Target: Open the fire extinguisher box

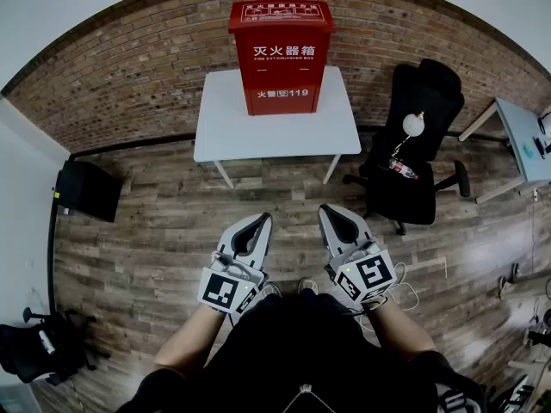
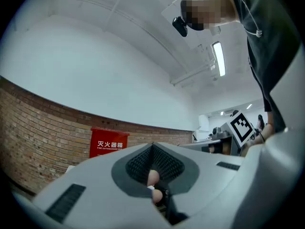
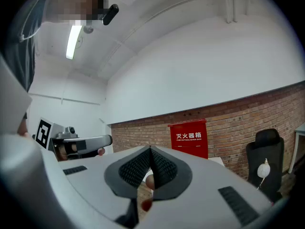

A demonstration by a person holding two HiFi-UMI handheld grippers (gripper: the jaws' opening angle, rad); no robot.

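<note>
A red fire extinguisher box (image 1: pixel 281 56) with white lettering stands closed on a white table (image 1: pixel 222 123) against the brick wall. It also shows far off as a red panel, the box (image 2: pixel 109 142) in the left gripper view and the box (image 3: pixel 189 137) in the right gripper view. My left gripper (image 1: pixel 261 219) and right gripper (image 1: pixel 328 210) are held side by side close to my body, well short of the table. Both have their jaws shut with nothing between them. From each gripper view the jaws point up toward the wall, left gripper (image 2: pixel 152 145) and right gripper (image 3: pixel 150 148).
A black office chair (image 1: pixel 413 144) with a white object and a bottle on its seat stands right of the table. A black box (image 1: pixel 86 190) sits on the floor at left. A light desk (image 1: pixel 521 136) is at far right. Wooden floor lies between me and the table.
</note>
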